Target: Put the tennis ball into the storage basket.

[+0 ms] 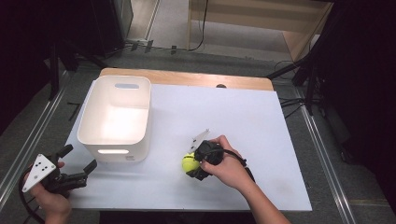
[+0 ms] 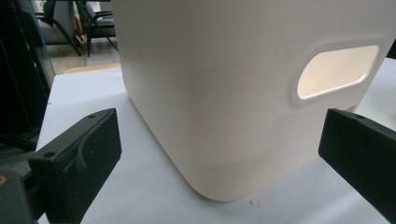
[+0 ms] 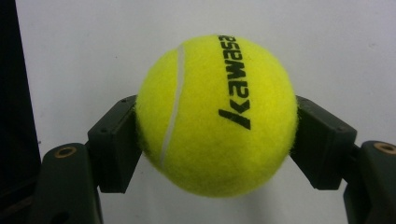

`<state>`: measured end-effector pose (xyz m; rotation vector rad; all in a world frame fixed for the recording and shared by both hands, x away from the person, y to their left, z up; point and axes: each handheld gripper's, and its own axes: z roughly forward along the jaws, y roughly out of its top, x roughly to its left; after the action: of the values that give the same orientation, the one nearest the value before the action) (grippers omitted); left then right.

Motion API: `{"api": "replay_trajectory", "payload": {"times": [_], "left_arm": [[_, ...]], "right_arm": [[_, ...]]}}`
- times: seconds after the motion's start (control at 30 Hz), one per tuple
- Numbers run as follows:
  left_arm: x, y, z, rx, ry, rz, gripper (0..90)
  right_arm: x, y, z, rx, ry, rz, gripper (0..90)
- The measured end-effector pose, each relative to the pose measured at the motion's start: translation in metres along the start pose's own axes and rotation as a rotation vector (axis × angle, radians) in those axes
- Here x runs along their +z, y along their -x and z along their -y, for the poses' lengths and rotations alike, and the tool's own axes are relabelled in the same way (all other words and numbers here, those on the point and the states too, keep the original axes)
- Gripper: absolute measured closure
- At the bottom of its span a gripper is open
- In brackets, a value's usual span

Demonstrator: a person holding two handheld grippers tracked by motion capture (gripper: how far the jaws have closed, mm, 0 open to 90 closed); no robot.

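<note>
Right hand-held gripper (image 3: pixel 217 135) grasps the tennis ball (image 3: pixel 217 114); left hand-held gripper (image 2: pixel 219 154) released, facing the white bin (image 1: pixel 114 116) on the bench (image 1: pixel 243 116)

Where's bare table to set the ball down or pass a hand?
Widest free patch: table right of the white bin, beyond the right tool holding the tennis ball. Also free: strip along the near edge. Tight: near-left corner, left tool close to the bin.

One legible marking is present: the black brand lettering "kawasa", cut off at the curve, printed on the yellow tennis ball (image 3: pixel 217 114), running vertically right of centre in the right gripper view.
</note>
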<state>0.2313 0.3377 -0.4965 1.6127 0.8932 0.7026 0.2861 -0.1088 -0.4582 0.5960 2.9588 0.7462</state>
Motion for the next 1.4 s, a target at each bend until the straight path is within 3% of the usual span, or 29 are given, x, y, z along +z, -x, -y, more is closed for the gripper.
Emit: {"api": "replay_trajectory", "payload": {"times": [1.4], "left_arm": [[0.000,0.000,0.000,-0.001,0.000,0.000,0.0]], "right_arm": [[-0.033,0.011,-0.030,-0.018,0.032,0.002,23.7]]}}
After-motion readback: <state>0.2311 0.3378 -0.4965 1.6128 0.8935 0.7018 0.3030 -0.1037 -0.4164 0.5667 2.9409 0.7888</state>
